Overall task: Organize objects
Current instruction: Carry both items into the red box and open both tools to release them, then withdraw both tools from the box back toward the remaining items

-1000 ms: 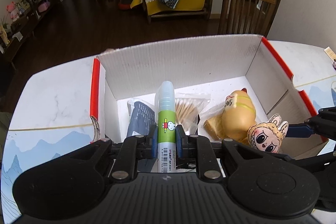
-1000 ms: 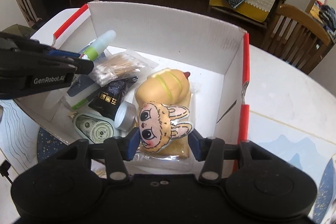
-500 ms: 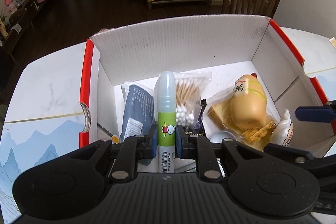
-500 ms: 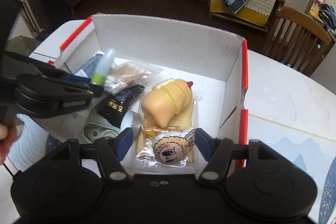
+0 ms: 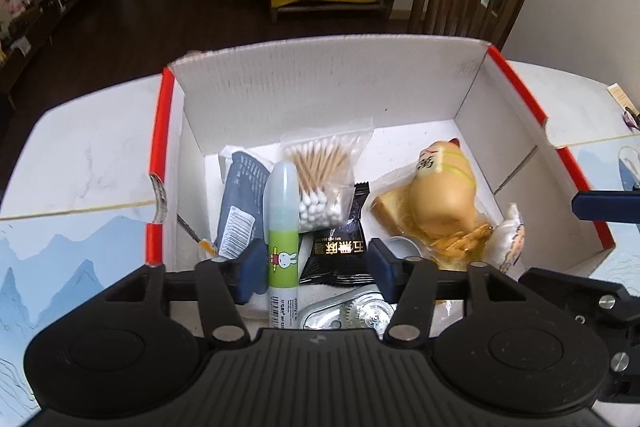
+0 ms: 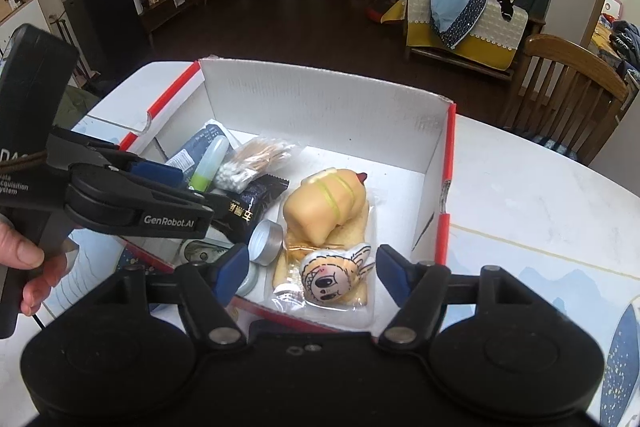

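White box (image 5: 320, 95) on marble table, one glue stick (image 5: 283, 223), one bunny charm (image 6: 334, 273), both grippers just parted, empty.

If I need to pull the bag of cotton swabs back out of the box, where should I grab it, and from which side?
Judging by its pose, take the bag of cotton swabs by its empty top flap near the far wall of the box, coming from above. The glue stick lies against its left side and the black sachet crowds the swab-tip end, so those approaches look blocked.
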Tool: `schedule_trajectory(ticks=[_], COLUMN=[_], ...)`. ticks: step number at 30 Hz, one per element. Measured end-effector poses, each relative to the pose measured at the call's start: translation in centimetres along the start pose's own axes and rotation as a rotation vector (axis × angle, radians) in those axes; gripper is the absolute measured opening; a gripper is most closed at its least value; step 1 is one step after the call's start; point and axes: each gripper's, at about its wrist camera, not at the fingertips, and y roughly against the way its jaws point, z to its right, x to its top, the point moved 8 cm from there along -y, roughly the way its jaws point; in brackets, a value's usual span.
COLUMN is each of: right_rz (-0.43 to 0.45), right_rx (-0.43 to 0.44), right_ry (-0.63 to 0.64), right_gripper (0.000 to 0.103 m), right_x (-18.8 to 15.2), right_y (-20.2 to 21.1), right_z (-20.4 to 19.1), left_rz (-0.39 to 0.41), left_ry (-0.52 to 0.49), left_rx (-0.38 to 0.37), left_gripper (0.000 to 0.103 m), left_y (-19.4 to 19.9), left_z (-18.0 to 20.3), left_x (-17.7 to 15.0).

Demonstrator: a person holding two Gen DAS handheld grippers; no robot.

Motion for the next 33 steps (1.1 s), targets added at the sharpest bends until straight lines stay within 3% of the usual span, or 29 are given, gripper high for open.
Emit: schedule_trajectory(ticks=[20, 23, 33], right_rz=[0.15, 0.169, 0.193], right_rx=[0.019, 0.027, 0.044], right_ry=[-0.023, -0.025, -0.04], right_gripper=[0.074, 0.075, 0.088], right_x=[-0.8, -1.3, -3.7], right_y=[7.0, 8.0, 9.7], right_z=[-0.4, -0.7, -1.4], left_rz=[0.198, 0.226, 0.24], left_ry=[-0.044, -0.062, -0.039], left_rx=[-0.021, -0.025, -0.06], left_gripper=[0.057, 0.066, 0.071], left_y=[9.5, 11.0, 13.8], left_z=[0.3, 0.6, 1.3], left_x=[-1.8, -2.6, -5.6])
